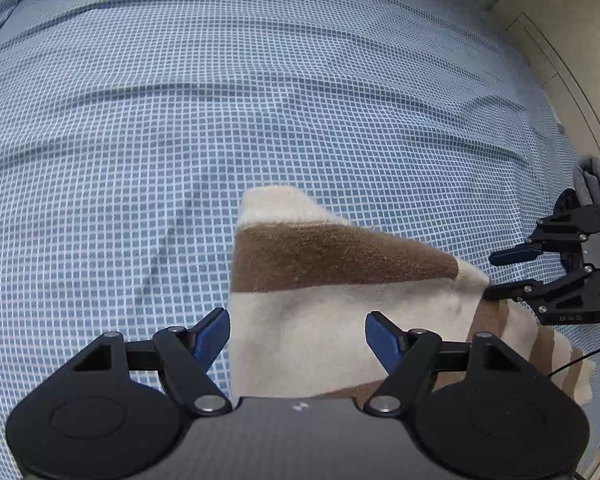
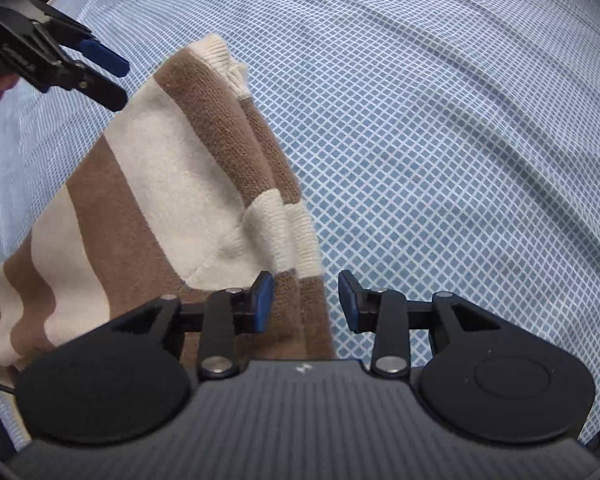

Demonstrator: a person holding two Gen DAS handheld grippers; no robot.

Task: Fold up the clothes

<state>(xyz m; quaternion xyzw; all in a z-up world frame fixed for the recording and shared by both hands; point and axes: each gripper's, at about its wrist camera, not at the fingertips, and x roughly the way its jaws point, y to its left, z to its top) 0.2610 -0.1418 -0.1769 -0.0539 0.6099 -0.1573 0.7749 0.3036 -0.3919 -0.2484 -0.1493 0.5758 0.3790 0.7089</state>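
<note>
A brown and cream striped knit sweater (image 1: 320, 280) lies partly folded on a blue checked bedsheet (image 1: 180, 120). My left gripper (image 1: 298, 328) hovers over its cream band, open wide, pads clear of the knit. At the right edge of the left wrist view my right gripper (image 1: 494, 276) sits by the sweater's far corner. In the right wrist view the sweater (image 2: 172, 168) has a sleeve folded along its right edge. My right gripper (image 2: 305, 288) is open above that sleeve, pads not pressing on it. The left gripper (image 2: 122, 85) shows at the upper left, open.
The checked sheet (image 2: 440, 140) stretches wide and wrinkled beyond the sweater. A beige surface (image 1: 560, 20) borders the bed at the upper right. A grey cloth (image 1: 592, 184) and a thin black cable (image 1: 580, 360) sit near the right gripper.
</note>
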